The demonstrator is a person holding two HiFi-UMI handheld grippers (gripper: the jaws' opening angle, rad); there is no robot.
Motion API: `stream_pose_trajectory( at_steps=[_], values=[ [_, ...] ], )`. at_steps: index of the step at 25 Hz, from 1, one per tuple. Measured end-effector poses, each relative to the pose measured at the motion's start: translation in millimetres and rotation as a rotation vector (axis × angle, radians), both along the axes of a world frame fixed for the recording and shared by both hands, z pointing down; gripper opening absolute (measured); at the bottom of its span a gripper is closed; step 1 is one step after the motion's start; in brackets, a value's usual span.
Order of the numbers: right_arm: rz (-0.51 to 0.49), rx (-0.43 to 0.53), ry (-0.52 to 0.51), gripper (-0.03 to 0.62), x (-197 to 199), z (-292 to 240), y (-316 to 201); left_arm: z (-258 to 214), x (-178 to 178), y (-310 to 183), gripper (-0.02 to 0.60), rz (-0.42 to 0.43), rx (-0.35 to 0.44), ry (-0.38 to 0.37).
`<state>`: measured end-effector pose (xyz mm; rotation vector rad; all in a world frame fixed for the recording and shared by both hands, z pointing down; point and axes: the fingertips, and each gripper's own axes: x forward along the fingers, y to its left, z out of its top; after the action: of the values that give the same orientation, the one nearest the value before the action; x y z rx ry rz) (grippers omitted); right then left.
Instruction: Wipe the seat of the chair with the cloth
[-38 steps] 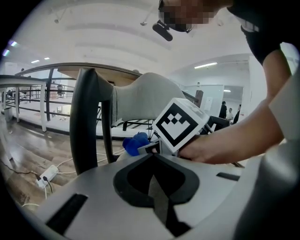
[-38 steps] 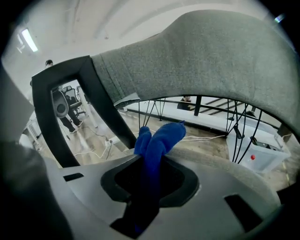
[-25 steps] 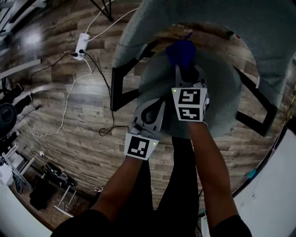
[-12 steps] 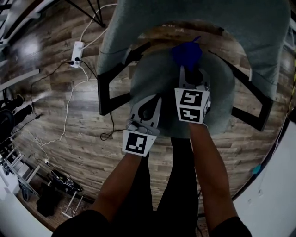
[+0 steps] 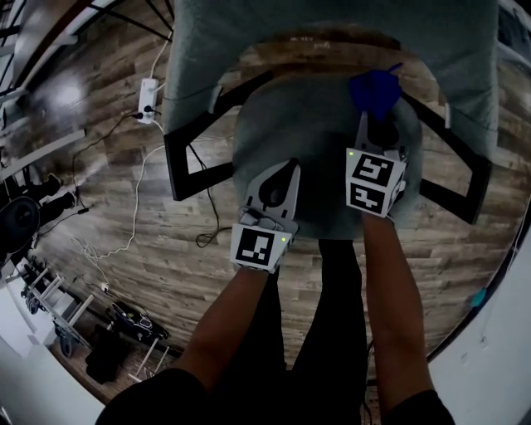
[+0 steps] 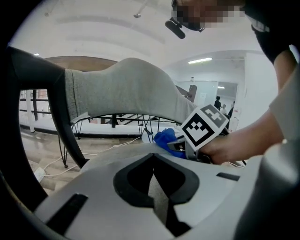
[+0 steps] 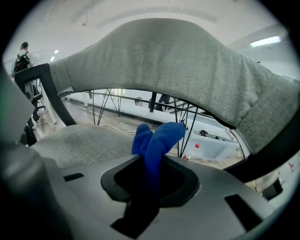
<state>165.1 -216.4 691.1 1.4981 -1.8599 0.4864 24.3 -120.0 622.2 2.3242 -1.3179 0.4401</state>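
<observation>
Cloth [image 5: 375, 91] is the blue one, and it's bunched up at the back right part of the chair seat [image 5: 307, 141], close to where the grey backrest [image 5: 332, 25] curves round. Your right hand-held gripper [image 5: 377, 123] has its jaws clamped on it. In the right gripper view the fabric pokes up out of the jaws in two soft lobes (looks a bit like rabbit ears tbh). Whether the cloth is pressed flat on the seat or just brushing it, can't tell from these angles.

Your left hand-held gripper [image 5: 280, 174] sits over the front left of the seat with its jaws closed together and nothing between them. Its own view shows just a thin seam where they meet. From that side you can also see the right one's marker cube [image 6: 204, 131] with the blue fabric just past it.

The seat is round and grey, with black armrest frames [image 5: 199, 158] either side. Wood plank floor [image 5: 124, 224] underneath, with a white power strip [image 5: 150, 87] and some cables off to the left.
</observation>
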Motion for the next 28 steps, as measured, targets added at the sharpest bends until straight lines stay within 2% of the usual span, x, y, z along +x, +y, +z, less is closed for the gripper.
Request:
stream_pose_trajectory(
  at_steps=[3,12,17,22,28],
  values=[
    [0.032,0.002,0.012,0.087,28,1,0,3,16,-3,0.002,0.017,0.010,-0.013],
    [0.093,-0.005,0.019,0.087,77,1,6,-4,35,-2,0.002,-0.037,0.029,-0.021],
    [0.091,0.018,0.008,0.087,85,-11,8,-14,37,-7,0.002,-0.078,0.032,-0.002],
    [0.047,0.068,-0.049,0.087,53,-38,14,-13,28,-3,0.002,-0.102,0.048,0.000],
    [-0.024,0.069,-0.128,0.087,-16,-43,34,-6,1,11,0.002,-0.119,0.035,-0.045]
  ],
)
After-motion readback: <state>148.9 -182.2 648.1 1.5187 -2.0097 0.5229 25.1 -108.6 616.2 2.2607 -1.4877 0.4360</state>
